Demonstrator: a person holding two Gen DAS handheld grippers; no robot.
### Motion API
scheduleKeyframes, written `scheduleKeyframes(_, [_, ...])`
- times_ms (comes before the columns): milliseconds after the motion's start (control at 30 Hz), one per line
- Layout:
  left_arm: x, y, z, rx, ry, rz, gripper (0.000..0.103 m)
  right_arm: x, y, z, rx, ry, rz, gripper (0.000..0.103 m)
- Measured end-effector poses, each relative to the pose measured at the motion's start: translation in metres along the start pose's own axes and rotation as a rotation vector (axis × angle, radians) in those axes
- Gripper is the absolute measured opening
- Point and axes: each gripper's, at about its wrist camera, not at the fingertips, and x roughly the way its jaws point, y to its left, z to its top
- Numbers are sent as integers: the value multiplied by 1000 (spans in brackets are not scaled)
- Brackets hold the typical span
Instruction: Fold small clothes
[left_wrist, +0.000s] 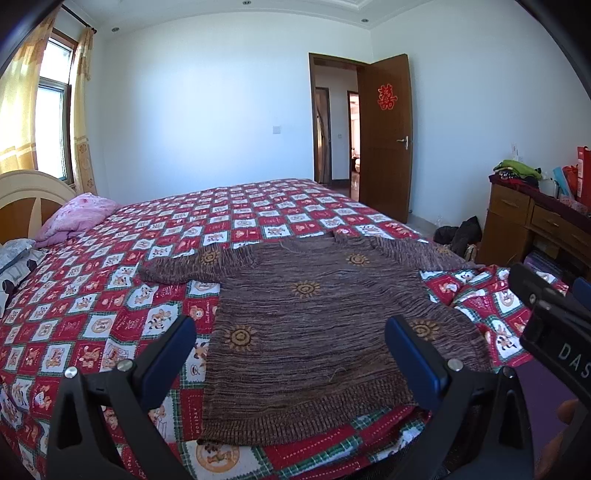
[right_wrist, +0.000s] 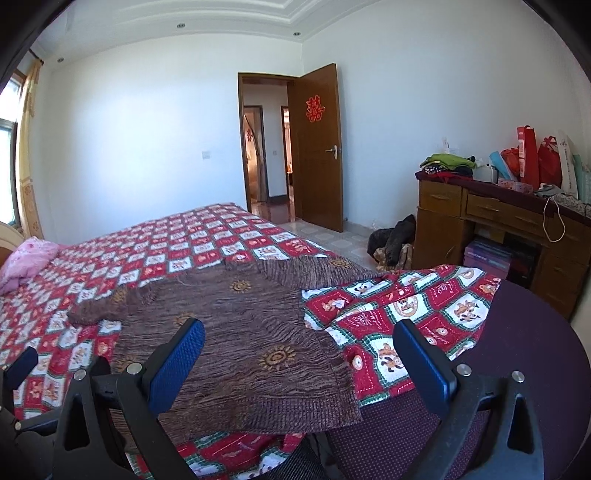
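Observation:
A brown knitted sweater (left_wrist: 314, 317) with orange sun patterns lies spread flat on the bed, hem toward me, sleeves stretched out to both sides. It also shows in the right wrist view (right_wrist: 236, 339). My left gripper (left_wrist: 291, 354) is open and empty, hovering above the sweater's hem. My right gripper (right_wrist: 299, 354) is open and empty, above the sweater's right hem corner and the bed's edge. The right gripper's body shows at the right edge of the left wrist view (left_wrist: 554, 317).
The bed (left_wrist: 110, 280) has a red checkered cartoon cover. Pink pillow (left_wrist: 77, 218) and headboard (left_wrist: 22, 199) are at far left. A wooden desk (right_wrist: 498, 229) with clothes and bags stands at right; dark bags (right_wrist: 391, 240) lie on the floor; the door (right_wrist: 317, 147) stands open.

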Motion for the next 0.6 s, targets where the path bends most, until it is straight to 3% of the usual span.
scheduleKeyframes(300, [58, 15, 2, 3, 57, -95, 103, 79, -22, -1, 30, 146, 17, 102])
scheduleKeyframes(500, [121, 32, 5, -11, 184, -56, 103, 130, -93, -6, 150, 262, -63, 102])
scheduleKeyframes(600, [145, 39, 12, -22, 215, -32, 103, 140, -125, 0, 217, 265, -98, 102])
